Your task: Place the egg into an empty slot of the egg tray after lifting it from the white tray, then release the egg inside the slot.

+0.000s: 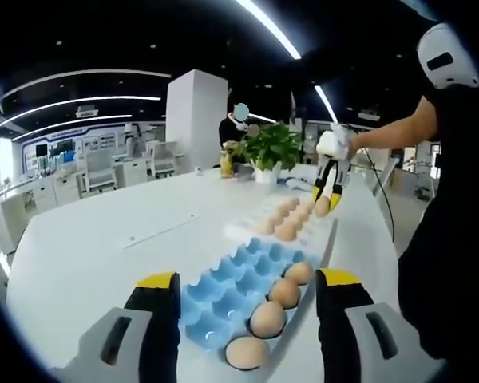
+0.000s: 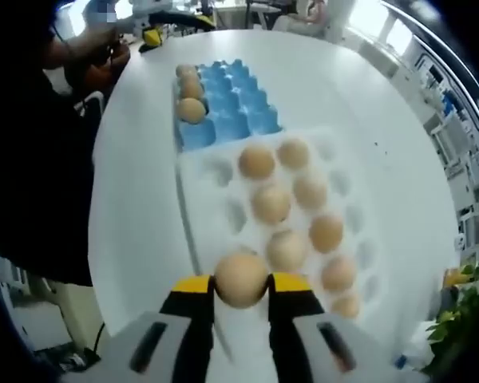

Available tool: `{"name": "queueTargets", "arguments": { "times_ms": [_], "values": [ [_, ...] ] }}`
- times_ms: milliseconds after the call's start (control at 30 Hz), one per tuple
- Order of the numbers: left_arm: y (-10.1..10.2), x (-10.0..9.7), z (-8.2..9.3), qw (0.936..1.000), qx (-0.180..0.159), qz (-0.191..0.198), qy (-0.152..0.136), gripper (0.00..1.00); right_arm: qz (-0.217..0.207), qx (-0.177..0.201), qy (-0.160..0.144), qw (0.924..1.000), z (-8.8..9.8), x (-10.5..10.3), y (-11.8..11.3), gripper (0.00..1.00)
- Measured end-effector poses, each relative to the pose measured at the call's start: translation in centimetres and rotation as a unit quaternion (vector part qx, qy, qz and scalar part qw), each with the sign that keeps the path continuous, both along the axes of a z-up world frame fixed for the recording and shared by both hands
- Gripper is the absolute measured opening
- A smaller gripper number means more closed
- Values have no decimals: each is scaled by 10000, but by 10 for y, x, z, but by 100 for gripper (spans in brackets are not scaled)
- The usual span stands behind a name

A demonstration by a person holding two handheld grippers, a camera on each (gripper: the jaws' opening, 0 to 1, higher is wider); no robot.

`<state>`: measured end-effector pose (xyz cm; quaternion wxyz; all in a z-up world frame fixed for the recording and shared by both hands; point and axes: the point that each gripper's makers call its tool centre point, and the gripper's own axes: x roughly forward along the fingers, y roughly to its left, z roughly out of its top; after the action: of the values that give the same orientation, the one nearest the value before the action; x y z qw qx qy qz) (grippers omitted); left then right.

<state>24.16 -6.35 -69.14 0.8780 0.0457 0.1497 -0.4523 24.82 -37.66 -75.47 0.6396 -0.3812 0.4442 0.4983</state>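
Observation:
My right gripper (image 2: 241, 289) is shut on a brown egg (image 2: 240, 278), held above the near end of the white tray (image 2: 215, 171), which carries several more eggs. Beyond it lies the blue egg tray (image 2: 243, 112) with eggs along its left column. In the left gripper view the blue egg tray (image 1: 223, 283) lies between my open left gripper (image 1: 247, 281) jaws, with a row of eggs on its right side. Farther off, the right gripper (image 1: 328, 199) hangs over the white tray (image 1: 251, 227) with the egg (image 1: 322, 206) in it.
The round white table (image 1: 104, 247) holds a potted green plant (image 1: 271, 148) at its far edge. A person in dark clothes (image 1: 443, 239) stands at the table's right side. Desks and chairs fill the room behind.

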Motion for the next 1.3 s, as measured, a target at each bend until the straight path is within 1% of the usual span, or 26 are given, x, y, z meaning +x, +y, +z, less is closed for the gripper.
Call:
{"name": "queueTargets", "arguments": {
  "times_ms": [200, 300, 367, 433, 567, 733, 933, 1133, 1300],
  "values": [
    [1, 1, 0, 10000, -14, 5, -5, 69, 181, 132, 29, 9997, 0, 1, 18, 25],
    [1, 0, 0, 10000, -13, -1, 4, 69, 238, 154, 45, 9996, 0, 2, 23, 25],
    [2, 1, 0, 10000, -5, 33, -29, 71, 291, 179, 24, 9994, 0, 2, 28, 25],
    [3, 1, 0, 10000, 3, 40, -42, 71, 322, 219, 33, 9992, 0, 2, 33, 25],
    [4, 0, 0, 10000, -8, 24, -27, 69, 407, 236, 42, 9989, -1, 2, 40, 25],
    [5, 0, -1, 10000, 0, 47, -19, 70, 467, 250, 70, 9986, -2, 1, 47, 25],
    [6, 2, 0, 10000, -5, 70, -52, 70, 598, 303, 86, 9977, -3, 0, 61, 25],
    [7, 2, -2, 10000, 47, 58, -54, 70, 810, 426, 76, 9958, -2, -3, 83, 25],
    [8, 1, -1, 9999, 36, 79, -52, 70, 965, 512, 132, 9939, -2, -7, 100, 25]
  ]
}}
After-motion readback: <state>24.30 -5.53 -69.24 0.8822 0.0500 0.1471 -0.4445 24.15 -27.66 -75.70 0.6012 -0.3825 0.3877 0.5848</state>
